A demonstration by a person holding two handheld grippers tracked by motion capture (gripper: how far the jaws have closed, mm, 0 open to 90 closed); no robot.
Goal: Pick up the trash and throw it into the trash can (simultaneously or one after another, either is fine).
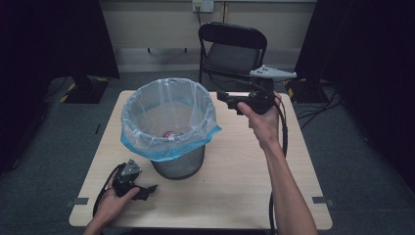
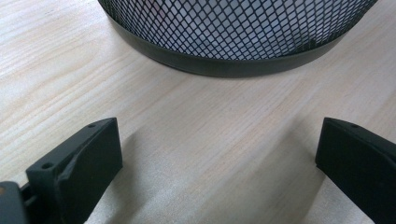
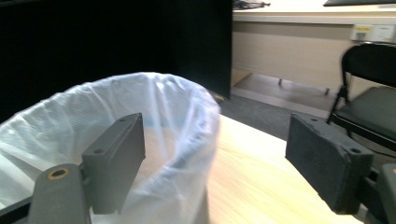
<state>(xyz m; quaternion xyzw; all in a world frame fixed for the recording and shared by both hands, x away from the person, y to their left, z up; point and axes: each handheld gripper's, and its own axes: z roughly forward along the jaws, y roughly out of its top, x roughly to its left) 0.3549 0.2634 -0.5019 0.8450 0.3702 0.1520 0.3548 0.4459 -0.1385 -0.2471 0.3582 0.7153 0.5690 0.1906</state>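
Note:
A black mesh waste bin (image 1: 178,165) lined with a clear blue-edged bag (image 1: 169,117) stands on the wooden table (image 1: 235,186). Something red (image 1: 172,133) lies at the bottom of the bag. My left gripper (image 1: 149,189) rests on the table near its front left, just before the bin's base (image 2: 224,60); its jaws stand wide apart with nothing between them. My right gripper (image 1: 226,98) is held in the air right of the bin's rim, pointing left at the bag (image 3: 154,140), open and empty.
A black folding chair (image 1: 232,51) stands behind the table's far edge. Dark screens flank the room on both sides. Cables trail from both grippers. The table's right half and front are bare wood.

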